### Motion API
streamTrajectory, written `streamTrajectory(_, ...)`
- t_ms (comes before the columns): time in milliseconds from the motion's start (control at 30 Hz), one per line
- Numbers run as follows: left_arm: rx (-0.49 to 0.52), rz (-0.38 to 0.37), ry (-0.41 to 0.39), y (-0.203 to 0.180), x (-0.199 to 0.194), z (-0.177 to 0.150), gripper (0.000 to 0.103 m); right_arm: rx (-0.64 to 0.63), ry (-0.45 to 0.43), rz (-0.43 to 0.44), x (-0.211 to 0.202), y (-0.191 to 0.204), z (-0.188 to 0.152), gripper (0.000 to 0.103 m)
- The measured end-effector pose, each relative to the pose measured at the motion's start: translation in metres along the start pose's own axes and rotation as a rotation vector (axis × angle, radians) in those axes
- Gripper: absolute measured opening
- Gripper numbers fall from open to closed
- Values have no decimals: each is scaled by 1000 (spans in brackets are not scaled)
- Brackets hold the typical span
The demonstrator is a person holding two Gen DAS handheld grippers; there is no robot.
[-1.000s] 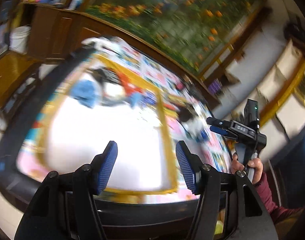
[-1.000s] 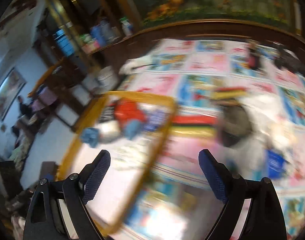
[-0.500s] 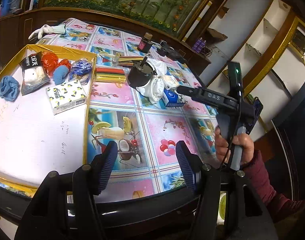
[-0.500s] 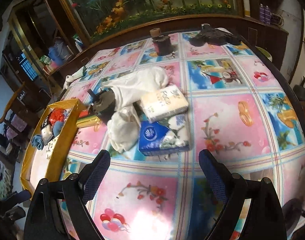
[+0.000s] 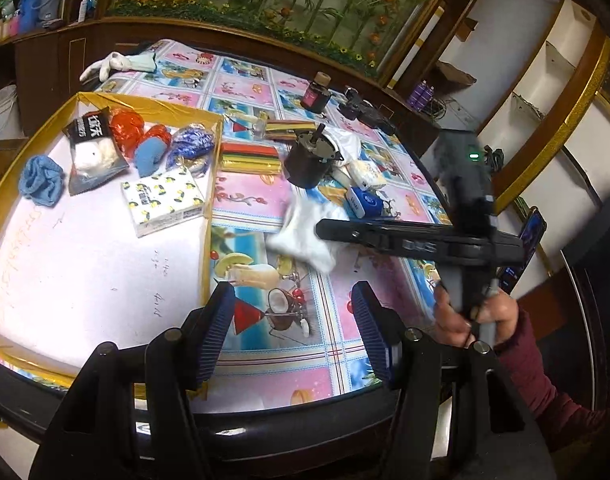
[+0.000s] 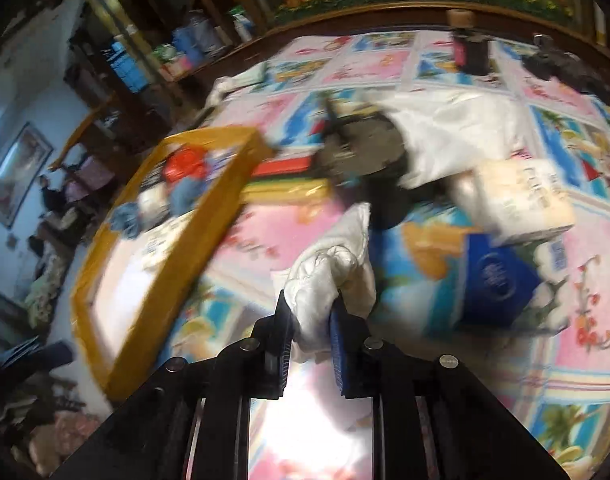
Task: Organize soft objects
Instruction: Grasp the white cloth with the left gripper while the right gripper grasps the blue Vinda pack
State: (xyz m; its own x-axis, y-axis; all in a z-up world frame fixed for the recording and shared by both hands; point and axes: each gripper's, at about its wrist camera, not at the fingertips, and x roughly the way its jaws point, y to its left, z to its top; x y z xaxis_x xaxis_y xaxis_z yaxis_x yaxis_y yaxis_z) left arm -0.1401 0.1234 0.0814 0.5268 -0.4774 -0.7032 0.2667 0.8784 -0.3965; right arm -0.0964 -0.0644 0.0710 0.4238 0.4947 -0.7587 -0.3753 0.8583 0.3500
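- The right gripper (image 6: 311,336) had its blue-padded jaws clamped on a crumpled white cloth (image 6: 331,276); the bunched fabric bulged out ahead of the pads and rose away from them toward the far side of the table, held clear of the tabletop, which showed blurred behind it.
- From the left wrist view that same white cloth (image 5: 305,236) looked like a blurred lump at the tip of the right gripper (image 5: 325,232), which lay across the picture pointing left, gripped below by a hand (image 5: 473,316) in a maroon sleeve (image 5: 533,368).
- Only the left wrist view showed the left gripper (image 5: 293,324), its jaws standing apart with nothing between them, hovering over the near edge of the table with its colourful patterned oilcloth (image 5: 317,344).
- The left view also gave a sharp look into the shallow yellow-rimmed tray (image 5: 209,200) at the left: a blue knitted bundle (image 5: 41,180), a clear packet with a black label (image 5: 91,148), orange-red mesh balls (image 5: 129,128) and a lemon-print tissue pack (image 5: 161,200) lay inside it.
- The right wrist view showed the same tray (image 6: 177,264) only as a smear.
- It showed more closely a cream tissue pack (image 6: 521,200) and a blue tissue pack (image 6: 497,280) lying right of the held cloth, on the table.
- A dark round motor-like object (image 5: 309,156) stood beyond the cloth, with a larger white cloth (image 6: 457,128) behind it.
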Motion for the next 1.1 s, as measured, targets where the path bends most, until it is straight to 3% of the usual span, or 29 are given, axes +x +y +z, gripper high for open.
streamTrajectory(33,5,2,8,-1,3,-1,59,-9,-4,4,-5,2,-3,35)
streamTrajectory(100,17,6,30,-4,12,-3,59,14,-74,-28,-21,-5,-5,88)
streamTrajectory(133,25,8,43,-6,17,-4,59,36,-123,-48,-33,-14,-7,91)
streamTrajectory(300,75,29,97,-20,46,0,59,239,-250,-102,-81,-81,-21,89)
streamTrajectory(400,123,54,100,-34,70,11,59,328,-270,-182,-96,-112,-35,91)
streamTrajectory(567,214,203,142,-51,124,23,59,349,-198,-262,-86,-121,-41,91)
streamTrajectory(700,262,266,149,-52,147,23,59,285,-150,-328,-60,-100,-24,89)
streamTrajectory(733,264,264,152,-52,147,22,59,267,-139,-349,-53,-95,-19,89)
streamTrajectory(767,259,260,148,-51,144,21,45,252,-128,-373,-46,-89,-17,89)
streamTrajectory(800,251,250,149,-50,141,22,21,239,-116,-396,-36,-84,-12,89)
streamTrajectory(833,232,227,159,-46,137,23,17,226,-100,-418,-28,-81,-8,90)
streamTrajectory(933,156,155,150,-34,121,24,16,197,-75,-498,-7,-72,-2,88)
streamTrajectory(967,134,138,140,-30,113,24,16,186,-77,-520,-5,-68,-1,75)
streamTrajectory(1100,37,27,89,-14,78,24,16,206,-87,-474,-11,-60,-9,73)
